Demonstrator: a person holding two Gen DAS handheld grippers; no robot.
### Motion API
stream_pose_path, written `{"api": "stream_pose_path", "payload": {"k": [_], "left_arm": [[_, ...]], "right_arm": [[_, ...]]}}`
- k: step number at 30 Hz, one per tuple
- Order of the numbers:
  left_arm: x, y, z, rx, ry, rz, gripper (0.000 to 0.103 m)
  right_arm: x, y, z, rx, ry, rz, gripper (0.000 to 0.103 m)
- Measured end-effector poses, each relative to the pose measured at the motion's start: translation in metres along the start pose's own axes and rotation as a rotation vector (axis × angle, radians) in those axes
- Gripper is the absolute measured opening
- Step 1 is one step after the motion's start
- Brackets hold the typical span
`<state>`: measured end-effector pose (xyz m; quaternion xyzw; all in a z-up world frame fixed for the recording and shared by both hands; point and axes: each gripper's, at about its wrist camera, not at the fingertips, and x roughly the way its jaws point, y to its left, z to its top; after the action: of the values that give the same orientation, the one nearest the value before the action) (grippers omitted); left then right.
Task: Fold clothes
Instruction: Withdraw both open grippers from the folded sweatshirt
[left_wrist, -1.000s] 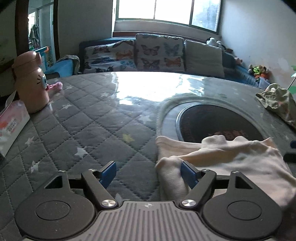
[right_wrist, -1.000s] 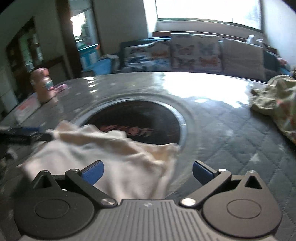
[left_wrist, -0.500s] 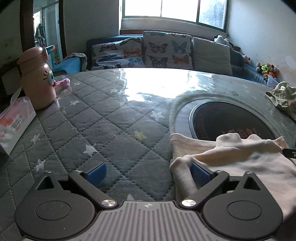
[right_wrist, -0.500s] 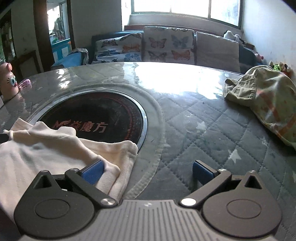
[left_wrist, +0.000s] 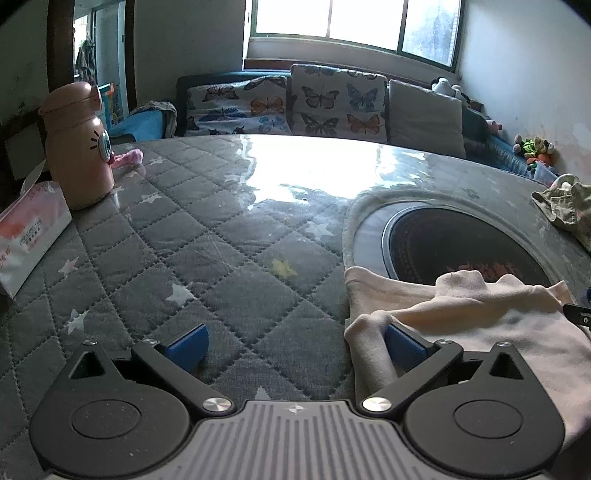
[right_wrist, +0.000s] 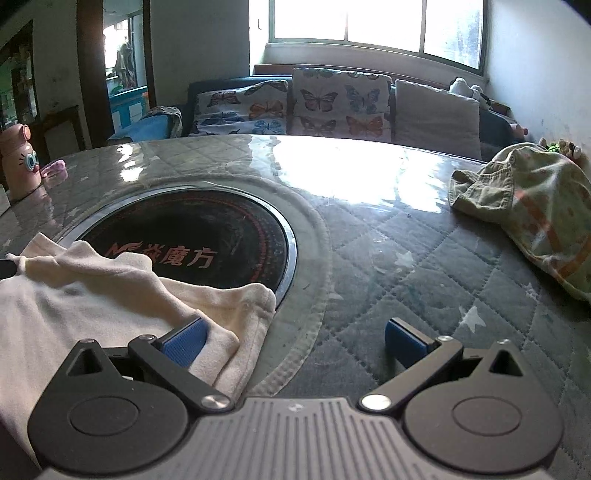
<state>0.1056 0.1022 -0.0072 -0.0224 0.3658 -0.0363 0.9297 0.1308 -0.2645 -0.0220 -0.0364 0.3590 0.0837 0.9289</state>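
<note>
A cream garment (left_wrist: 472, 317) lies folded on the quilted grey table, partly over the round black cooktop (left_wrist: 458, 243). It also shows in the right wrist view (right_wrist: 110, 306). My left gripper (left_wrist: 295, 349) is open at the garment's left edge; its right finger (left_wrist: 404, 347) rests on the cloth. My right gripper (right_wrist: 295, 341) is open at the garment's right edge; its left finger (right_wrist: 184, 339) lies over the cloth. Neither holds anything.
A pink bottle (left_wrist: 77, 144) and a tissue pack (left_wrist: 29, 232) stand at the table's left. An olive patterned garment (right_wrist: 532, 206) lies crumpled at the right. A sofa with butterfly cushions (left_wrist: 332, 99) runs behind the table.
Both grippers have opened wider and drawn back a little from the cream garment. The garment lies flatter on the table.
</note>
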Motion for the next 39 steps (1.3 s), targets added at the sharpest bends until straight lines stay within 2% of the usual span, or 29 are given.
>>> {"api": "stream_pose_path", "payload": {"k": [7,11,21,27,29,32,36,39], "left_arm": [[-0.009,0.0,0.004,-0.033,0.01,0.02,0.103],[-0.026,-0.007,0.002,-0.006,-0.016,-0.006,0.103],[-0.053,-0.021,-0.024,0.07,-0.009,-0.028,0.103],[-0.058,-0.025,-0.044,0.139,-0.014,0.014,0.103],[-0.058,-0.025,-0.048,0.15,-0.021,0.022,0.103],[-0.059,-0.026,-0.048,0.153,-0.028,0.026,0.103],[-0.065,-0.026,-0.043,0.143,-0.037,0.023,0.103],[-0.072,-0.031,-0.041,0.143,-0.05,0.002,0.103]], "right_arm": [[-0.005,-0.001,0.006,0.019,0.022,0.005,0.103],[-0.024,0.009,0.003,-0.014,-0.009,0.029,0.103],[-0.068,0.036,-0.017,-0.118,-0.035,0.09,0.103],[-0.074,0.045,-0.037,-0.203,-0.026,0.073,0.103],[-0.075,0.041,-0.042,-0.196,-0.03,0.069,0.103],[-0.075,0.033,-0.043,-0.179,-0.017,0.055,0.103],[-0.089,0.045,-0.037,-0.216,-0.054,0.054,0.103],[-0.094,0.06,-0.032,-0.237,-0.081,0.103,0.103]]}}
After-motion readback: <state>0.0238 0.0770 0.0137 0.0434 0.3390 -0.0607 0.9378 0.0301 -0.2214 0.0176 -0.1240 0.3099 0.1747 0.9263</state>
